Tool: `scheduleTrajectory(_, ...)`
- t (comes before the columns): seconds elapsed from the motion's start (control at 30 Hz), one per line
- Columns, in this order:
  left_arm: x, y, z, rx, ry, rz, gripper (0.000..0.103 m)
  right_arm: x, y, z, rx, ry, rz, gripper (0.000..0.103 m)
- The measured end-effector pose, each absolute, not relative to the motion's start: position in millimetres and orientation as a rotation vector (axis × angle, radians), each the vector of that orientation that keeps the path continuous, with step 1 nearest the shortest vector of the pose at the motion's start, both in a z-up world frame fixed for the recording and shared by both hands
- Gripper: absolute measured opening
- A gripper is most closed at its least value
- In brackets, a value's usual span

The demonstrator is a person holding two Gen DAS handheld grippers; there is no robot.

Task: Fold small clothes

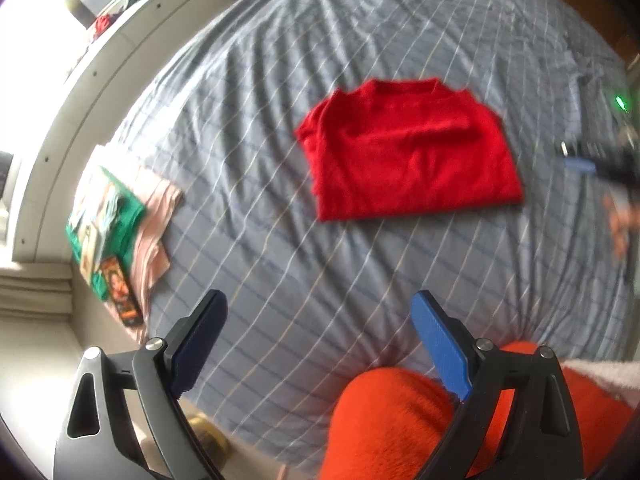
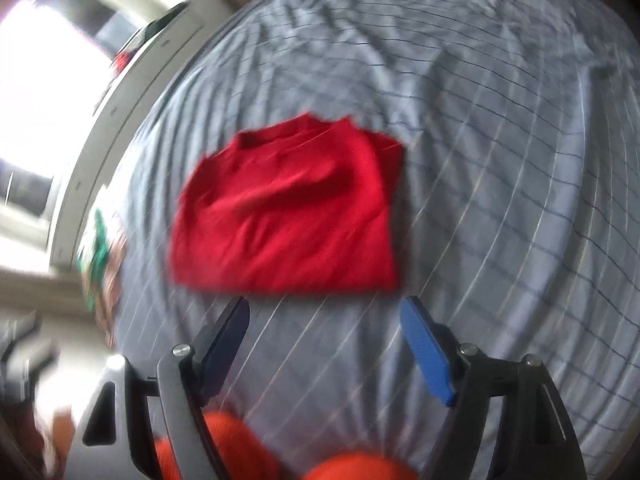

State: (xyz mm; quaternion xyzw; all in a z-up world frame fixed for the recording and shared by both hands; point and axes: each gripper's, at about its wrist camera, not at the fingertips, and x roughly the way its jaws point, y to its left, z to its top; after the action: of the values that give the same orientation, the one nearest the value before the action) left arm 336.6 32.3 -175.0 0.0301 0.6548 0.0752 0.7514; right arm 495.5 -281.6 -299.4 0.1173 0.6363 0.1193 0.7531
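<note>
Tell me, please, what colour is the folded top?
Red top, clearest in the left wrist view.

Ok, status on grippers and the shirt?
Left gripper open, empty. Right gripper open, empty. Red shirt folded on bed. Nothing in the way.

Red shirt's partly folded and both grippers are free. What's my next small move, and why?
Probably lower the open right gripper onto the near hem of the red shirt: it lies just ahead, flat on the bed, ungripped, so a hem-to-collar fold looks next.
</note>
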Motion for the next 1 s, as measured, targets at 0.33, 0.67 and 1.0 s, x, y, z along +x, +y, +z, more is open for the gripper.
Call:
scheduleTrajectory(0.33, 313, 85, -218, -0.003, 1.533, 0.256, 0.094, 553, -263, -415, 0.314, 1.504, 0.221, 0.071)
scheduleTrajectory(0.67, 280, 117, -252, -0.081, 1.611, 0.327, 0.094, 589, -268, -451, 0.426, 1.578, 0.15, 0.01)
scheduleTrajectory(1.0, 289, 142, -234, -0.173, 1.521, 0.363, 0.094, 560, -167, -321, 0.389, 1.413, 0.391, 0.009)
